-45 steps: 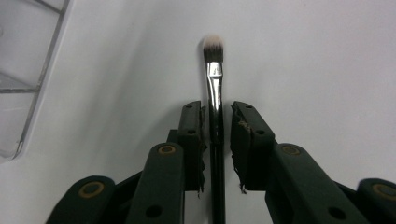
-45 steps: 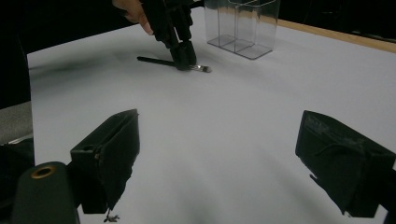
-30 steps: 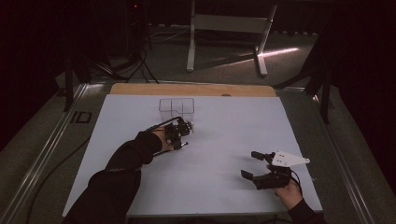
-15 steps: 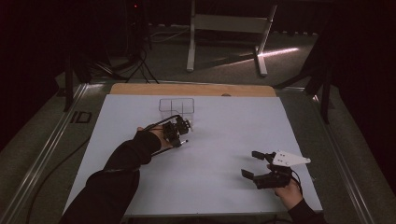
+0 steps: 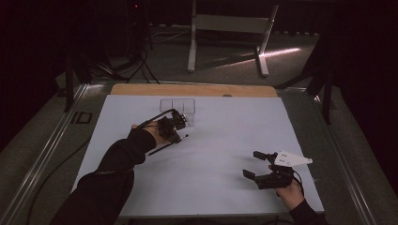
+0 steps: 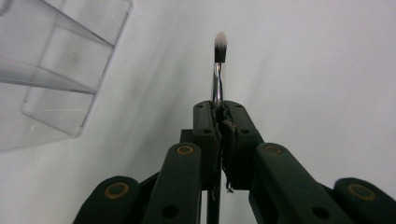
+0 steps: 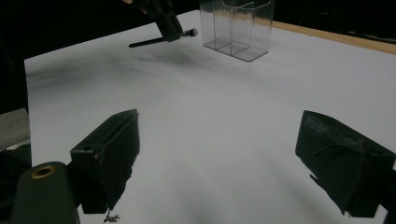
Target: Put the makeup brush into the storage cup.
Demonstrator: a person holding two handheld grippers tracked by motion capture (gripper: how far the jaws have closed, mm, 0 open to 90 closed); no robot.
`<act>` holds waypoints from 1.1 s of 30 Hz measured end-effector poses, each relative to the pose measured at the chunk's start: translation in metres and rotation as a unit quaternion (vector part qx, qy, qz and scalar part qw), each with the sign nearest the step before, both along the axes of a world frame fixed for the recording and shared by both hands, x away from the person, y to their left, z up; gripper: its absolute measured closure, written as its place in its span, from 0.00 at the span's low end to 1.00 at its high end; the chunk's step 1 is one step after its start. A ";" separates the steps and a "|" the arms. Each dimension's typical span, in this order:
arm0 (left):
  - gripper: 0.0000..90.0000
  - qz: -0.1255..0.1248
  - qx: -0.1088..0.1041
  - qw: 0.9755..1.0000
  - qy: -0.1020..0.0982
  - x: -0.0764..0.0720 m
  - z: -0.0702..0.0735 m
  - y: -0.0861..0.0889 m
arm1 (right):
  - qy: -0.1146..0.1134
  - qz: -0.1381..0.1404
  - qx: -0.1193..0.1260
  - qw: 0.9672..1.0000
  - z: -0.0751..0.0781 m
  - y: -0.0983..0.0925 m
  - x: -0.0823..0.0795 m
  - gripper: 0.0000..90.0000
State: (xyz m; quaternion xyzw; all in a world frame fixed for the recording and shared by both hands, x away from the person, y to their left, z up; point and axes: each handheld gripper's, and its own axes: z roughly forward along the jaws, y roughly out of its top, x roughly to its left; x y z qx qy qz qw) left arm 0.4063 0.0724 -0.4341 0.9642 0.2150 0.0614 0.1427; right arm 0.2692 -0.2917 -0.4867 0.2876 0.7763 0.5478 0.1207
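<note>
My left gripper [image 5: 177, 130] is shut on a thin make-up brush [image 5: 162, 148], lifted off the white sheet just in front of a clear plastic organiser [image 5: 178, 108]. In the left gripper view the jaws [image 6: 219, 111] clamp the metal ferrule, the pale bristle tip of the brush [image 6: 219, 49] points ahead, and the organiser [image 6: 56, 70] stands at the upper left. My right gripper [image 5: 256, 165] rests open near the front right of the table, with nothing between its fingers [image 7: 112, 154]. From there I see the left gripper [image 7: 169, 24], the brush [image 7: 149, 43] and the organiser [image 7: 238, 28] farther off.
A white sheet [image 5: 225, 136] covers the table, with a wooden strip [image 5: 187, 90] along its far edge. A metal stand [image 5: 225, 28] is on the dark floor behind. Grey ledges run along both sides of the table.
My left hand has risen with the brush, lifting it off the sheet close to the organiser. The right gripper has stayed where it was.
</note>
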 end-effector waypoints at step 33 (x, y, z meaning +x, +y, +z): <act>0.96 0.026 -0.150 0.986 -0.073 -0.024 0.053 0.026 | -0.001 -0.002 0.000 1.000 0.000 0.000 0.000 0.15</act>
